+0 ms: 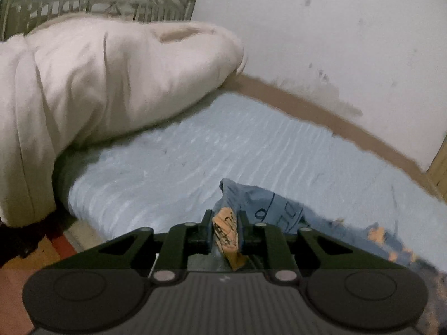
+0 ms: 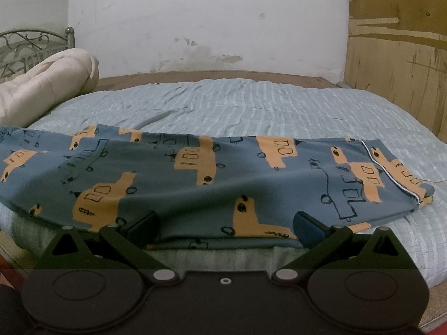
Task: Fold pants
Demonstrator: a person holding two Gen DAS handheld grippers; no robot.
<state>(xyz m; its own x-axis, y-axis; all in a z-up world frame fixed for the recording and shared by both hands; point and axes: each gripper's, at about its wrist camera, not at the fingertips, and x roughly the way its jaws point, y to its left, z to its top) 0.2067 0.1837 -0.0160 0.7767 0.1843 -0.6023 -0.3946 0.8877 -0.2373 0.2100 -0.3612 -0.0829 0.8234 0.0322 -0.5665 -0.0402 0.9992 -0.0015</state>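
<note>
The pants (image 2: 195, 178) are blue-grey with orange vehicle prints and lie lengthwise across the near part of the bed, waistband with white piping at the right. My right gripper (image 2: 223, 226) is open, its fingers spread at the pants' near edge. My left gripper (image 1: 225, 223) is shut on an end of the pants (image 1: 265, 206), with an orange-printed fold pinched between the fingers; the fabric trails off to the right over the sheet.
The bed has a light blue ribbed sheet (image 2: 251, 106). A rolled cream quilt (image 1: 97, 83) lies at the metal headboard (image 1: 97, 2). A white wall (image 2: 209, 22) runs behind, with a wooden panel (image 2: 396, 55) at right. The bed's near edge drops off below the grippers.
</note>
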